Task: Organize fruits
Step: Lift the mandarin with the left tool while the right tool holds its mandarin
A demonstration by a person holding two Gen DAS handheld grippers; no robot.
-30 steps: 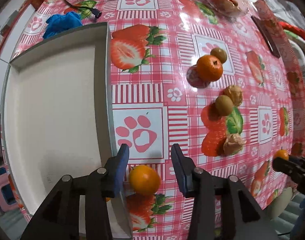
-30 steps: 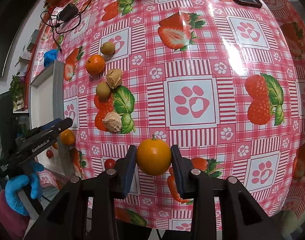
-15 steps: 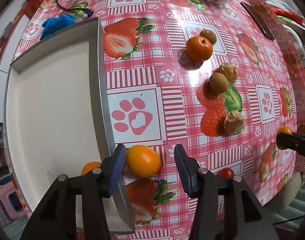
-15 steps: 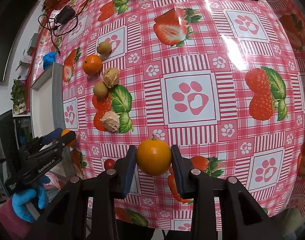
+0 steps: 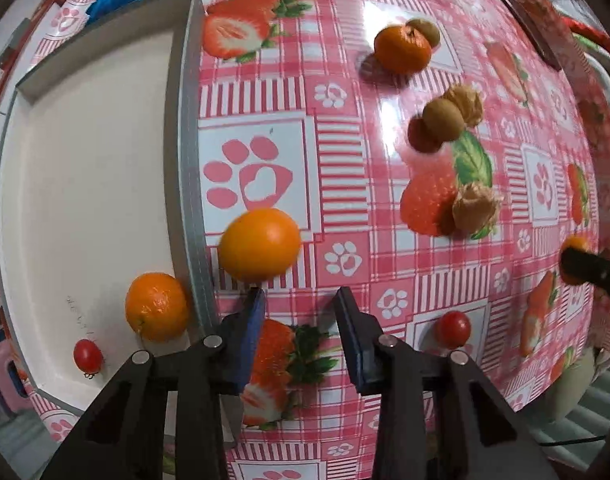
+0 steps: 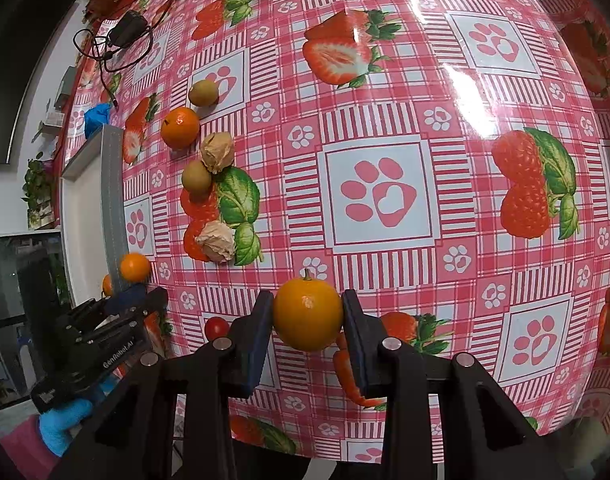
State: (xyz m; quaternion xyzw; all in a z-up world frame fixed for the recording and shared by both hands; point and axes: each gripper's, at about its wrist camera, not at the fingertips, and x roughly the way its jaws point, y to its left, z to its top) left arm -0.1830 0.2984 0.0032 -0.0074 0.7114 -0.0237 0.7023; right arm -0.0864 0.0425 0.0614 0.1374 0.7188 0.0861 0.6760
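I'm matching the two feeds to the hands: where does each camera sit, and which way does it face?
Left wrist: on the left gripper, open, facing the tray and a loose orange; only its fingers show.
Right wrist: on the right gripper, shut on a stemmed orange, looking across the tablecloth; the left gripper and blue glove show.
Shared: tray, loose orange, cherry tomato.

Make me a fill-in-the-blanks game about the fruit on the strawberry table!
The right gripper is squeezing a round fruit colored ____.
The left gripper has its fingers ____.
In the white tray, beside the orange, sits one small red ____.

Missing words: orange; open; tomato
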